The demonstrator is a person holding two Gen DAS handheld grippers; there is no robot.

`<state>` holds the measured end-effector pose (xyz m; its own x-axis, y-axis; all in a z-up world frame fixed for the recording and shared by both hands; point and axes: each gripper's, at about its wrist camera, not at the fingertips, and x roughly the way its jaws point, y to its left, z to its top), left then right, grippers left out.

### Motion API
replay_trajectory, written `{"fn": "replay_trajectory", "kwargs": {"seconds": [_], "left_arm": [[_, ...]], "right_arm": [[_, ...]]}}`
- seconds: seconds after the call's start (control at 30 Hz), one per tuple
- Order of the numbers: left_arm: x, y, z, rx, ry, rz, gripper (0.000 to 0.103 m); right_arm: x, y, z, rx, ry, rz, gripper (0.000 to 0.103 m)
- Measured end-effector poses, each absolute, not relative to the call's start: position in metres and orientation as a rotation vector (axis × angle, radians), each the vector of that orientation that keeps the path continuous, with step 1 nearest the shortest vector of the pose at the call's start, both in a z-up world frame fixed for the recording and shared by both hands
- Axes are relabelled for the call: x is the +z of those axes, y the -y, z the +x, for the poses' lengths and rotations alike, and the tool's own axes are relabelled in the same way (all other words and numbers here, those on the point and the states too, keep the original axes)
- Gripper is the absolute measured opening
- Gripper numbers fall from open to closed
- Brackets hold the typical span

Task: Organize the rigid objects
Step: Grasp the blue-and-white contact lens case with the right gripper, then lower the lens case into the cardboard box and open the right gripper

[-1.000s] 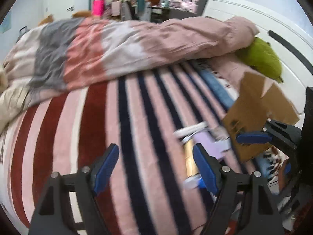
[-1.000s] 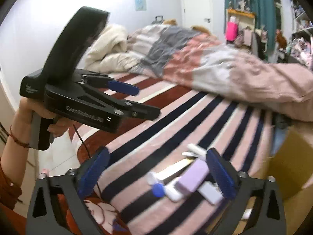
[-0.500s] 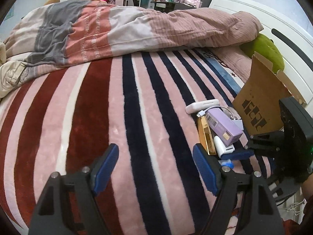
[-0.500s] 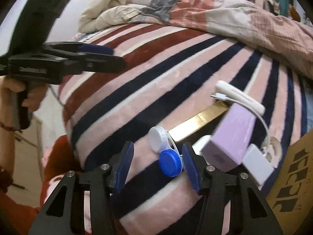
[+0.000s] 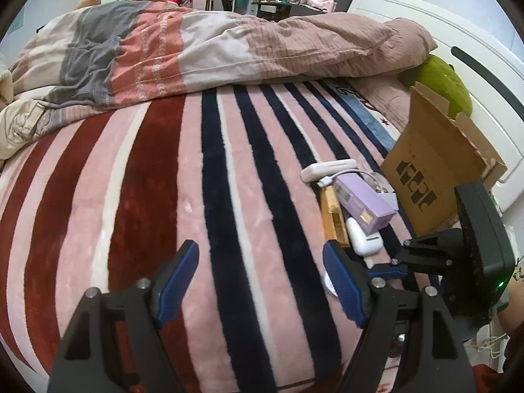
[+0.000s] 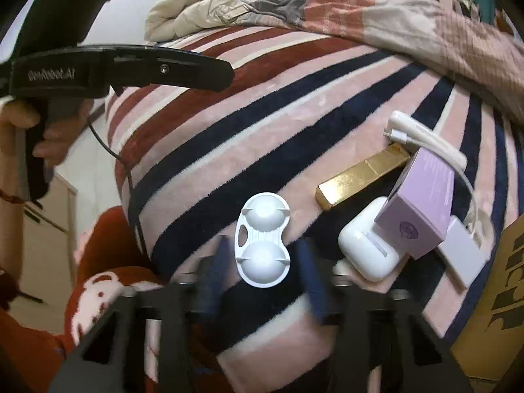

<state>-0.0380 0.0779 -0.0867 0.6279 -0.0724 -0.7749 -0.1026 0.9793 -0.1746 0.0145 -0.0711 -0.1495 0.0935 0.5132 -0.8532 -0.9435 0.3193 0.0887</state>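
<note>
A white contact lens case (image 6: 263, 240) lies on the striped blanket between the fingers of my right gripper (image 6: 263, 273), which are blurred and close on both sides of it; I cannot tell whether they touch it. To its right lie a white earbud case (image 6: 368, 250), a purple box (image 6: 422, 201), a gold bar-shaped box (image 6: 362, 177) and a white cable with its long plug (image 6: 425, 139). In the left wrist view the purple box (image 5: 362, 201), the gold box (image 5: 334, 217) and the right gripper's body (image 5: 458, 255) show at the right. My left gripper (image 5: 260, 278) is open and empty above the blanket.
An open cardboard box (image 5: 432, 167) stands right of the pile, also at the right edge of the right wrist view (image 6: 501, 281). A rolled quilt (image 5: 213, 49) lies across the far side. A green plush toy (image 5: 445, 85) sits by the white headboard (image 5: 475, 65).
My right gripper has come down and forward over the contact lens case, which now shows white from this side, and its fingers have narrowed around it. My left gripper has barely moved.
</note>
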Motion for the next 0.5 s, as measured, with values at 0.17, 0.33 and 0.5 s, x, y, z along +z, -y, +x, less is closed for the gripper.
{"fn": "replay_trajectory", "kwargs": {"seconds": [0.17, 0.33, 0.5], "left_arm": [[-0.07, -0.066, -0.039, -0.075, -0.878, -0.232, 0.075], [-0.033, -0.047, -0.028, -0.226, -0.822, -0.282, 0.074], [0.002, -0.014, 0.001, -0.361, -0.787, -0.277, 0.043]], "right_arm": [[-0.124, 0.073, 0.008, 1.151, -0.823, -0.572, 0.028], [-0.065, 0.09, 0.007, 1.151, -0.665, -0.503, 0.028], [-0.016, 0.117, 0.011, 1.147, -0.546, -0.437, 0.028]]}}
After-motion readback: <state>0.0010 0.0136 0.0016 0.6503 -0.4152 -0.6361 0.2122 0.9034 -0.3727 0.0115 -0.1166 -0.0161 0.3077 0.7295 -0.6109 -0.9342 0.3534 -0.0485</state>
